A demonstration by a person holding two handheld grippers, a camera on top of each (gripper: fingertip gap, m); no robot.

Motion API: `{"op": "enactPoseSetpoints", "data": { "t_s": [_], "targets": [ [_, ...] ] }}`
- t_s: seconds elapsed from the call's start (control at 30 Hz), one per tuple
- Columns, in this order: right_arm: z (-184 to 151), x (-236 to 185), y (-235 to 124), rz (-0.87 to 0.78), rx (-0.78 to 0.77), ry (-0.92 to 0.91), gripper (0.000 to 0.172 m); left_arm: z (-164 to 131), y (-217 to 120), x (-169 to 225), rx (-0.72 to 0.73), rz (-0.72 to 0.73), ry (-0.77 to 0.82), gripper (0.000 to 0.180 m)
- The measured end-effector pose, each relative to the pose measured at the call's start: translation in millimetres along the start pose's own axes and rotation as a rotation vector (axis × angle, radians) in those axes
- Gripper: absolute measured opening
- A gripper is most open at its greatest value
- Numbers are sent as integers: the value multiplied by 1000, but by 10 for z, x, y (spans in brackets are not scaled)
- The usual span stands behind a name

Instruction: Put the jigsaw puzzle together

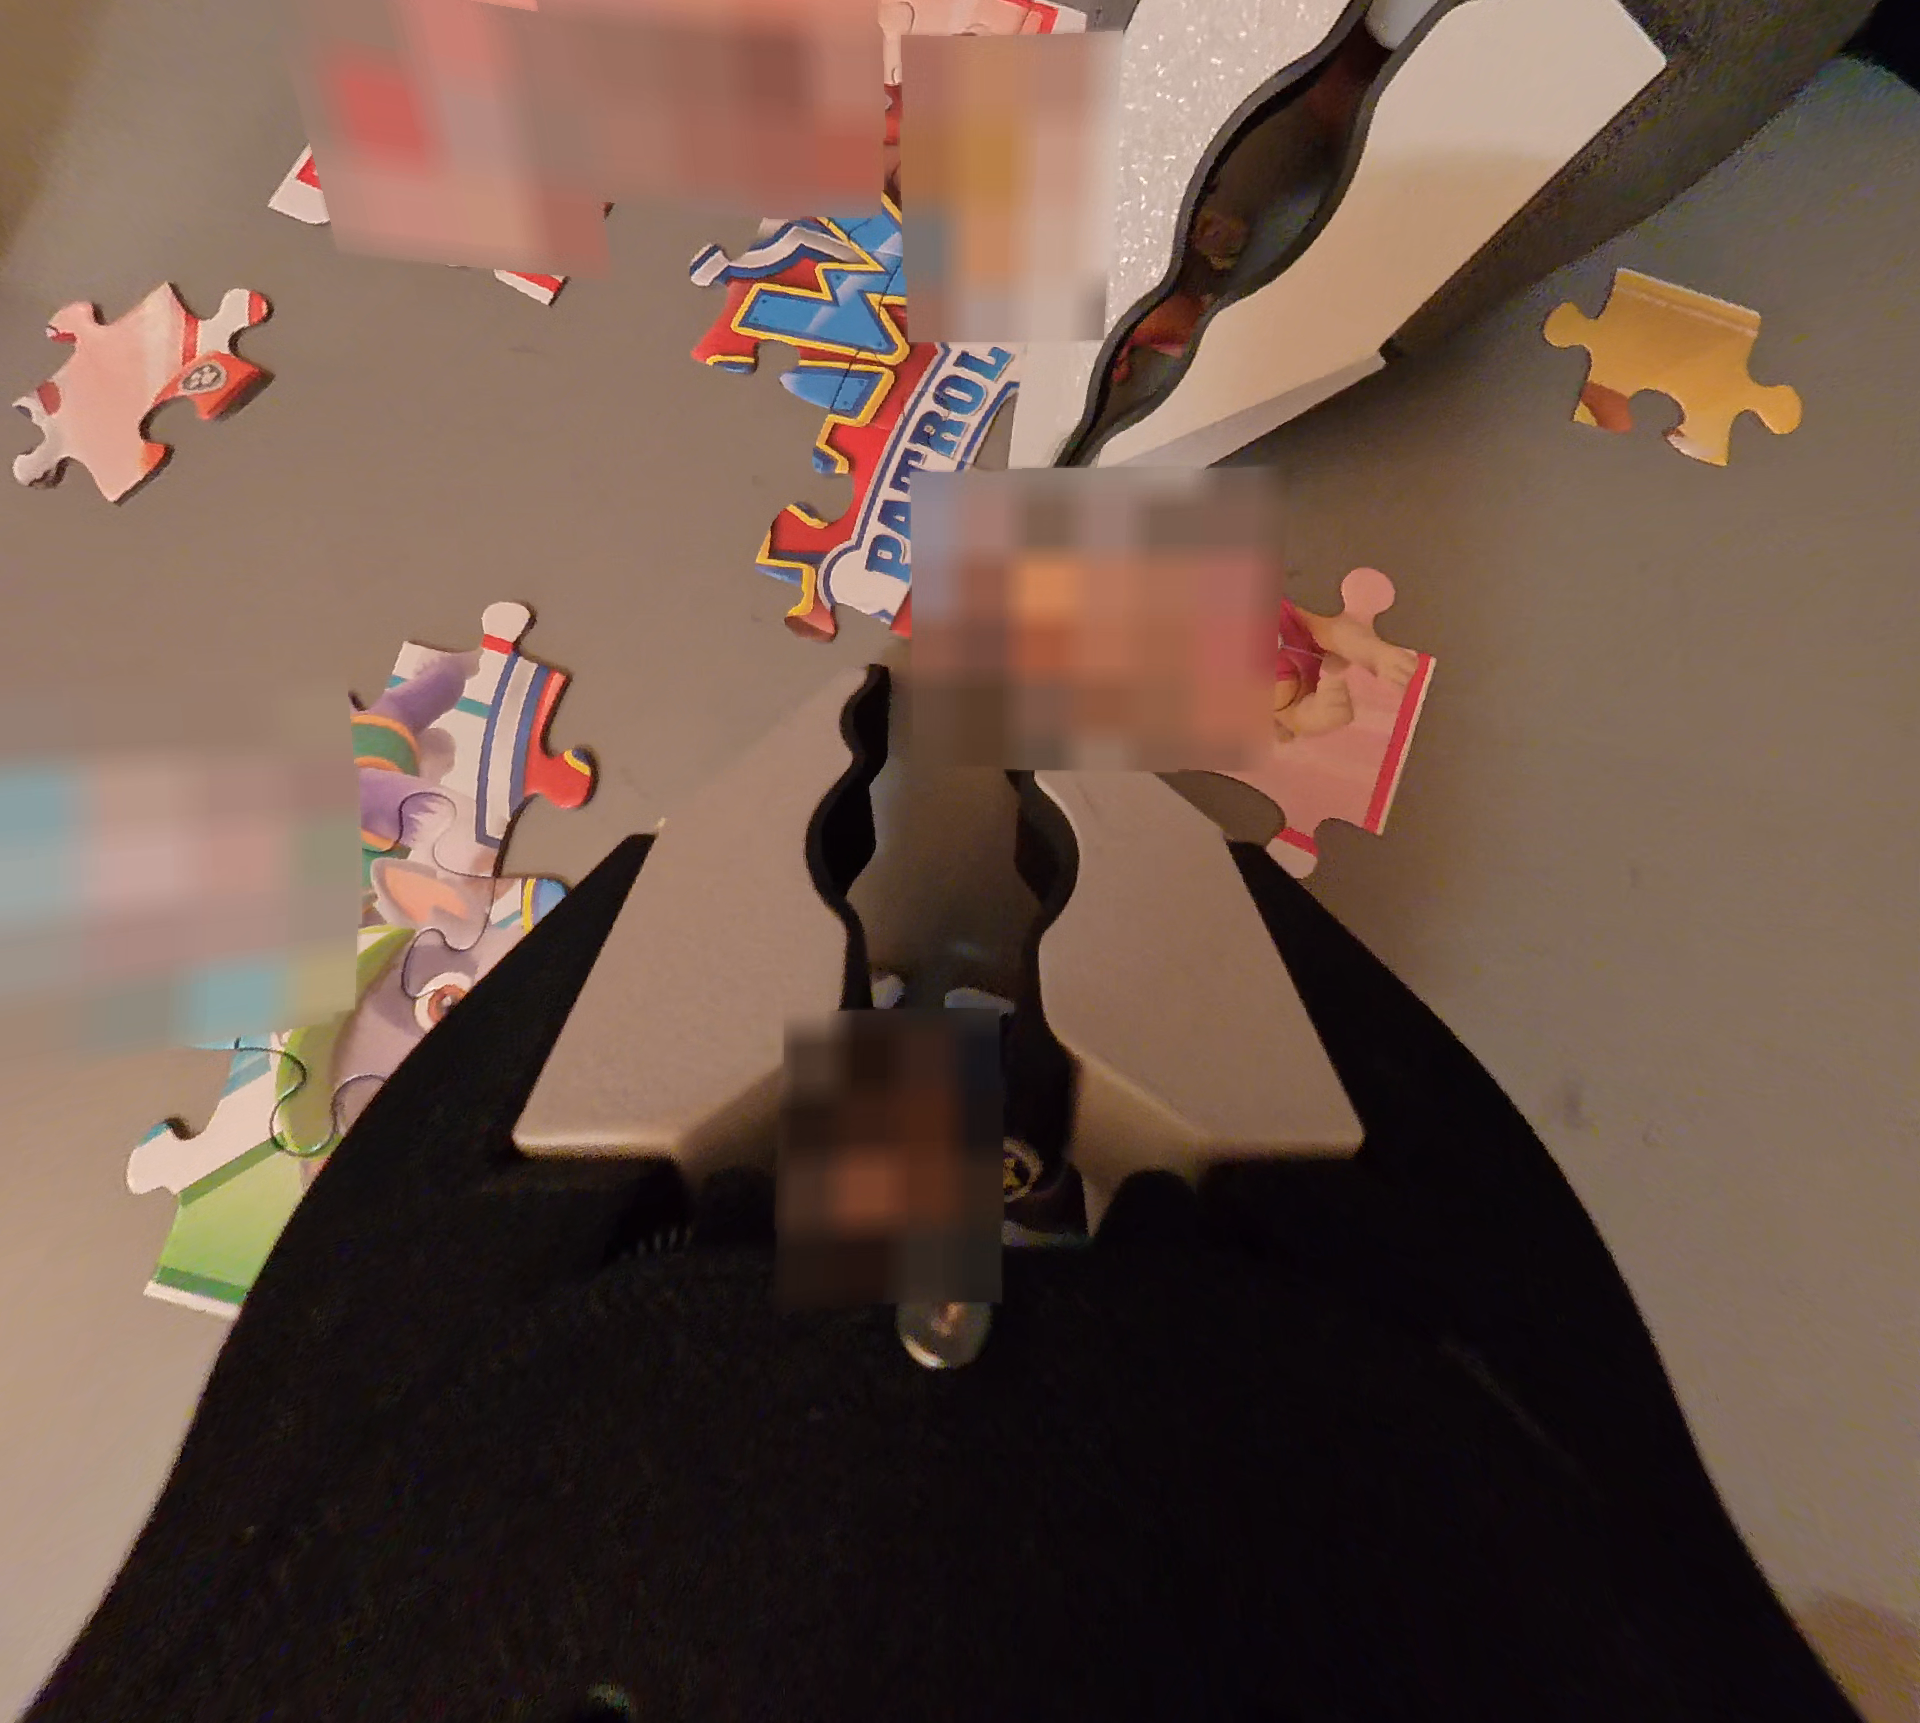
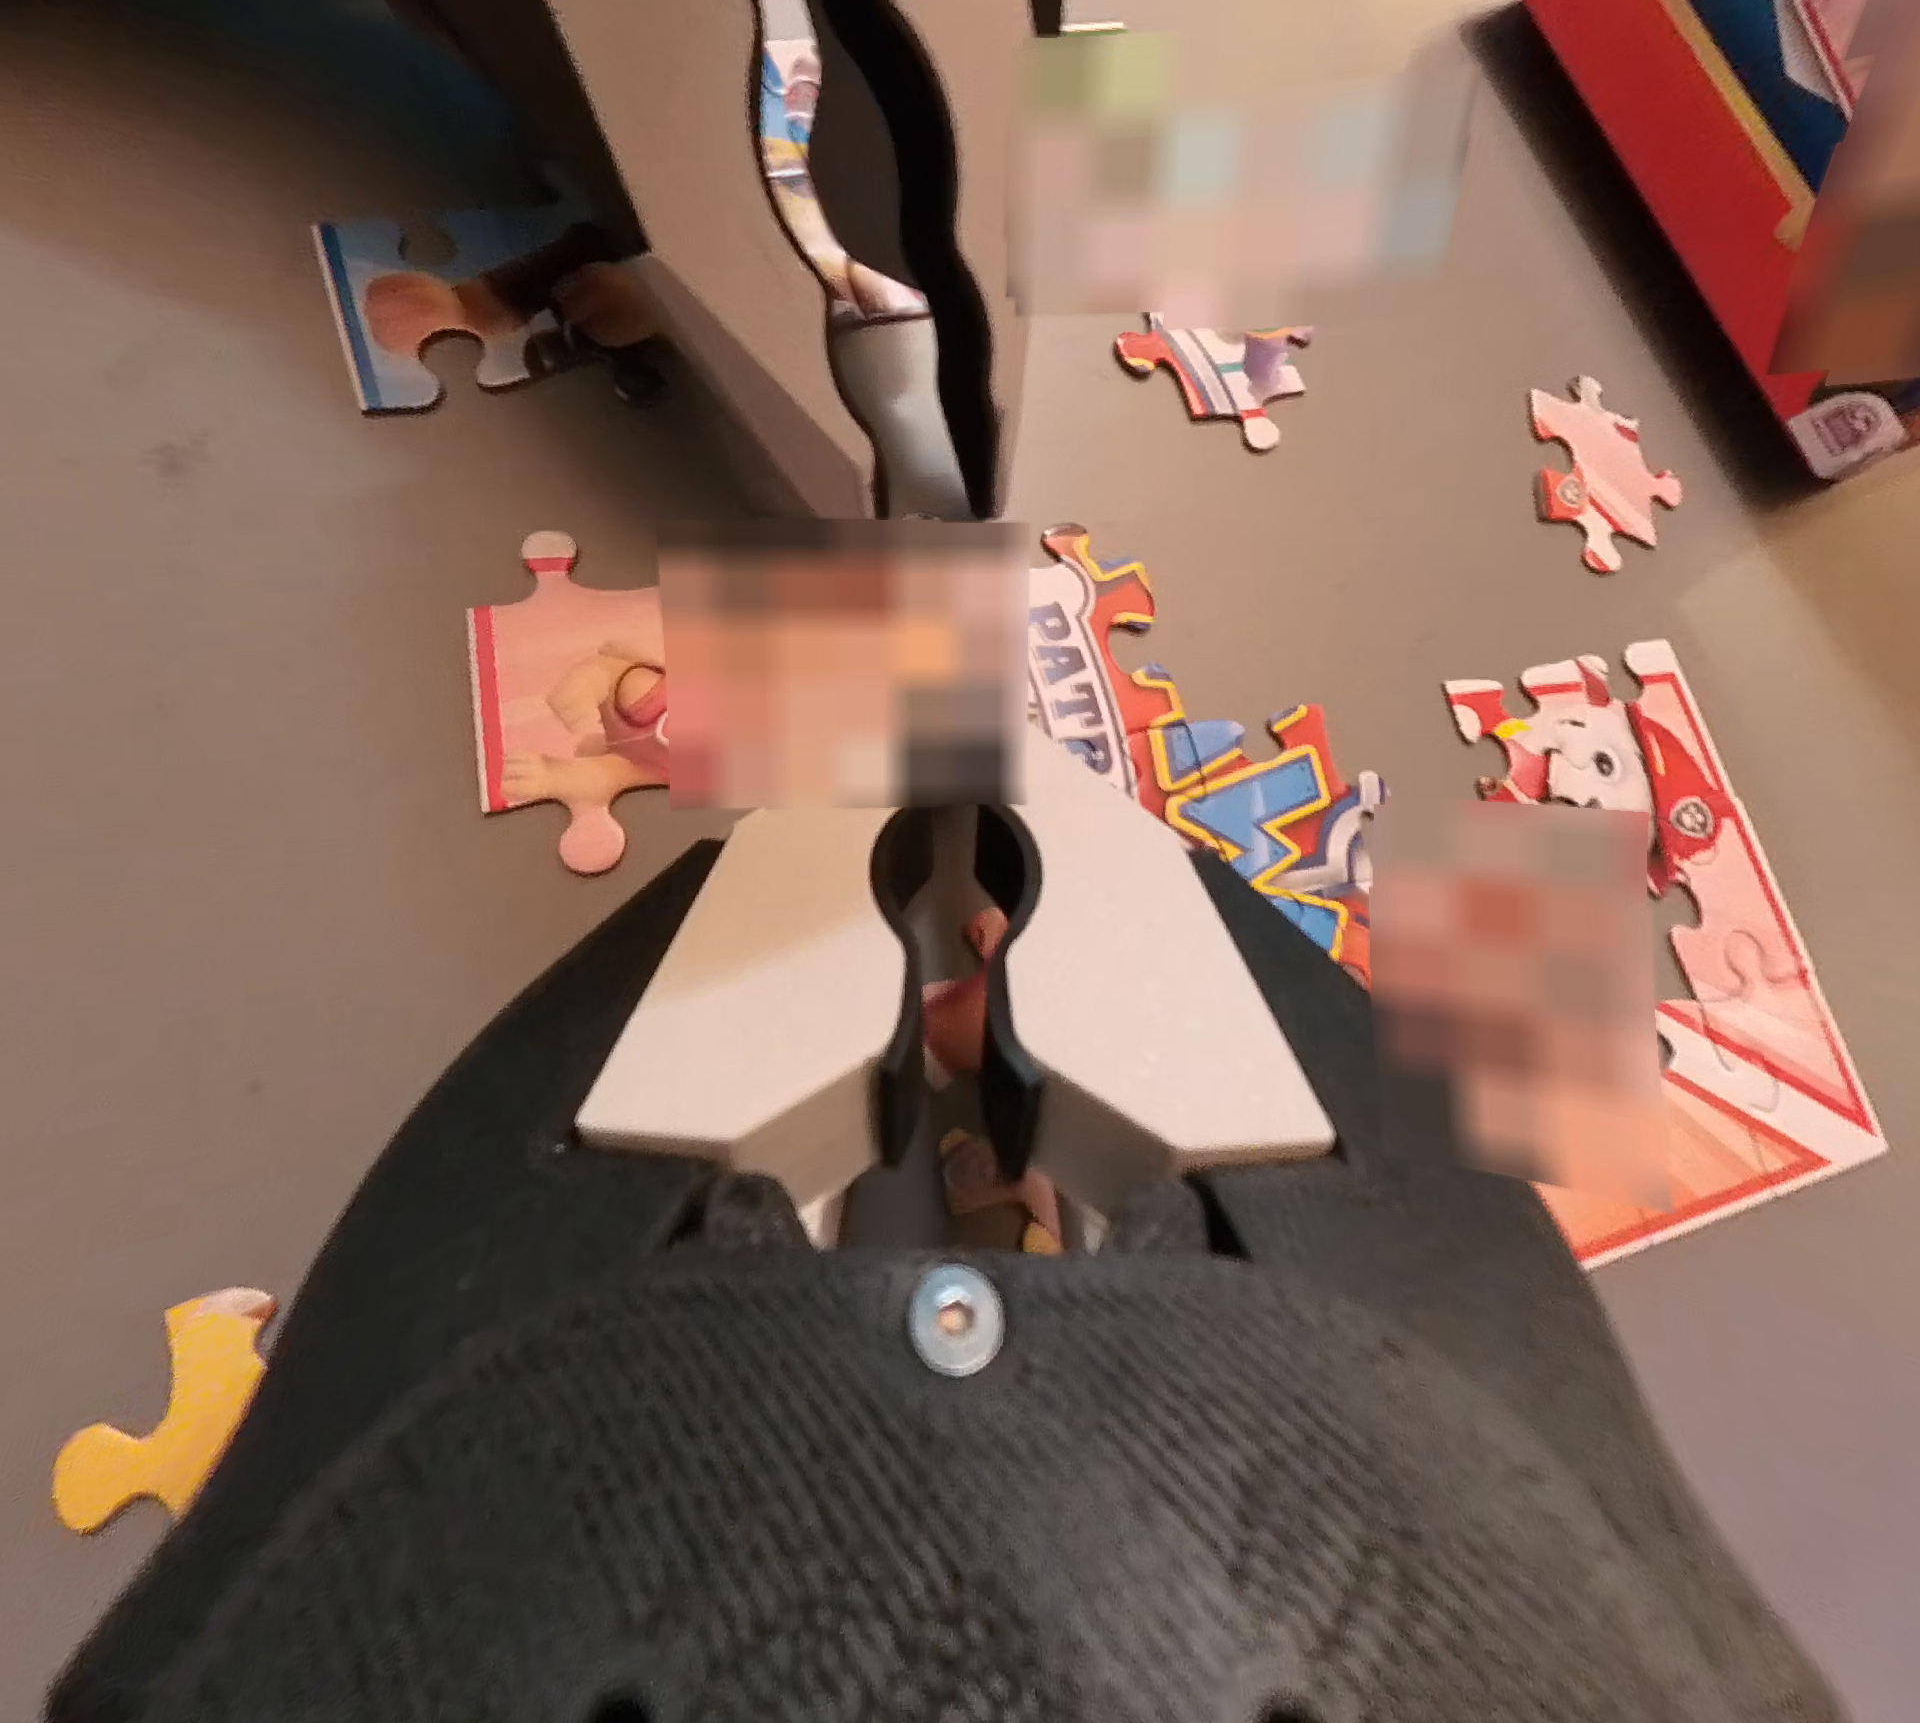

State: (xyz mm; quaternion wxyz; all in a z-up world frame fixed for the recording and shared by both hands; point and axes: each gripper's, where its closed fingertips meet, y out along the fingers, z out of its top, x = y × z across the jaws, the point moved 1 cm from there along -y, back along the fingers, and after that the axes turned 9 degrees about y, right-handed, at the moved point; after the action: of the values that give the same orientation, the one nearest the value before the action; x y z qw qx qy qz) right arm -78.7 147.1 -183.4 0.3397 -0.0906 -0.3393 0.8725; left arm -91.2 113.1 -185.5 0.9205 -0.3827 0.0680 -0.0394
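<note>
My left gripper (image 1: 935, 697) hangs over the grey table (image 1: 416, 478) with its fingers apart. Their tips run under a blurred patch, so I cannot tell whether they touch the pink piece (image 1: 1351, 717) with the red border that shows just to the right of them. My right gripper (image 2: 956, 816) comes in from the far side, its jaws closed together and nothing visible between them. Its tip points down at the same blurred spot, beside the logo section (image 1: 862, 447). That joined section is red, blue and yellow, with blue capital lettering on a white banner. A yellow piece (image 1: 1673, 364) lies well apart. The red and blue puzzle box (image 2: 1662, 146) stands at the table's edge, with a small round printed badge (image 2: 1844, 426) on its lower corner.
</note>
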Motion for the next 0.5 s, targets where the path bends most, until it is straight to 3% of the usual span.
{"op": "enactPoseSetpoints", "data": {
  "t_s": [0.5],
  "targets": [
    [-13, -6, -13, 13, -1, 1, 0, 30, 21, 91, 7, -37, 19, 13]
  ]
}}
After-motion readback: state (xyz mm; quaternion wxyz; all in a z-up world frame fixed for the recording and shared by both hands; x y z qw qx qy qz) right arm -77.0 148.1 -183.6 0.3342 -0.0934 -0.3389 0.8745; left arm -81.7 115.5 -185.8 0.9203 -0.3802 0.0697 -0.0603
